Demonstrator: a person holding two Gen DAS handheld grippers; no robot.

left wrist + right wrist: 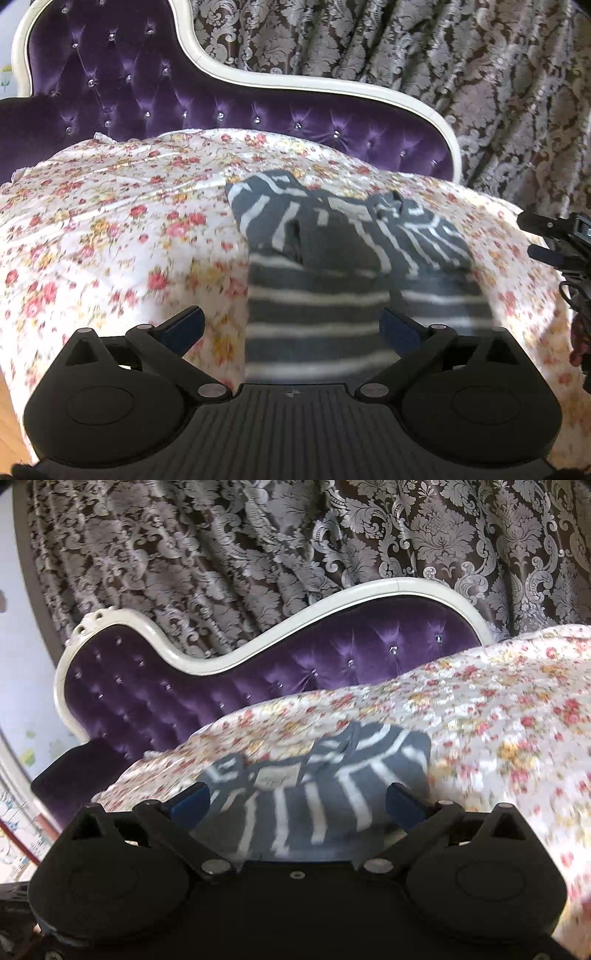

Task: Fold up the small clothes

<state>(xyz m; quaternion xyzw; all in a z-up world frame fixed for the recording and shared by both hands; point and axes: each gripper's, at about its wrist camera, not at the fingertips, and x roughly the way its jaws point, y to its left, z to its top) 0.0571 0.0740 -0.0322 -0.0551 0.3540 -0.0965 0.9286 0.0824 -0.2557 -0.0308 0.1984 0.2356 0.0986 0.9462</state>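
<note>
Striped knit top folded on a flowered bedspread, both claws spread wide and empty.

In the left wrist view, the left gripper (291,326) gapes at 6 o'clock; the soft grey-and-white top (351,258) lies rumpled at centre on the floral sheet (110,229), tufted purple headboard (129,92) at 11 o'clock, brocade curtain (443,55) at 1 o'clock, the right gripper (299,805) at 3 o'clock, open.

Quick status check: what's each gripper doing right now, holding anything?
Left gripper: open, holding nothing; striped garment lies loose beyond it.
Right gripper: open, holding nothing.
</note>
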